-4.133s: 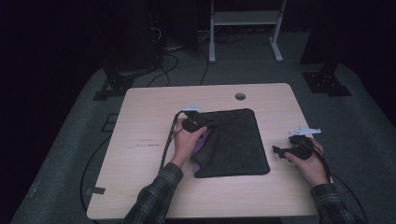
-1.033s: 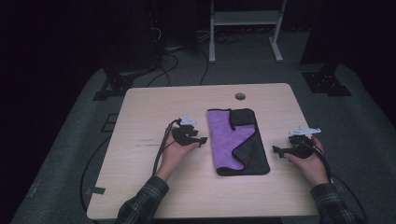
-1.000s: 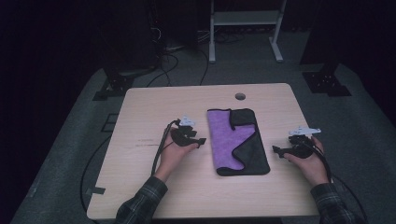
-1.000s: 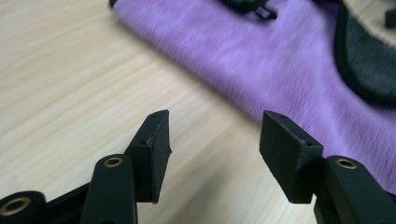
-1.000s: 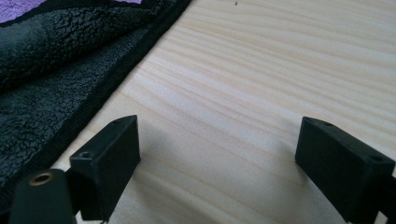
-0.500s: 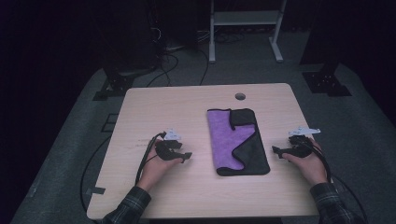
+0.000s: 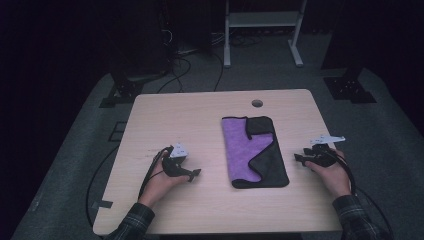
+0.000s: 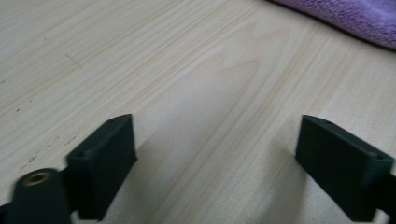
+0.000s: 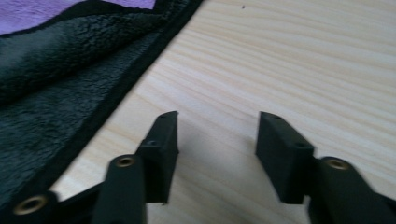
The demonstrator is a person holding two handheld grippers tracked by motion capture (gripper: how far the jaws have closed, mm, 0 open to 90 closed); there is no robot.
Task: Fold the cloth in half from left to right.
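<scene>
A folded cloth, purple on one face and black on the other, lies flat in the middle of the wooden table. My left gripper rests on the table well left of the cloth, jaws wide apart and open over bare wood. A purple edge of the cloth shows at the top right of the left gripper view. My right gripper sits just right of the cloth, open with nothing between its jaws. The cloth's black fleece lies close beside its left jaw.
A round cable hole sits near the table's far edge. Behind the table stand a white metal frame and black stands with cables on a grey floor. A cable trails from the left gripper.
The left hand folded the black cloth over, showing its purple side, let go, and has drawn back left and toward the table's near edge. The right gripper has stayed put.
</scene>
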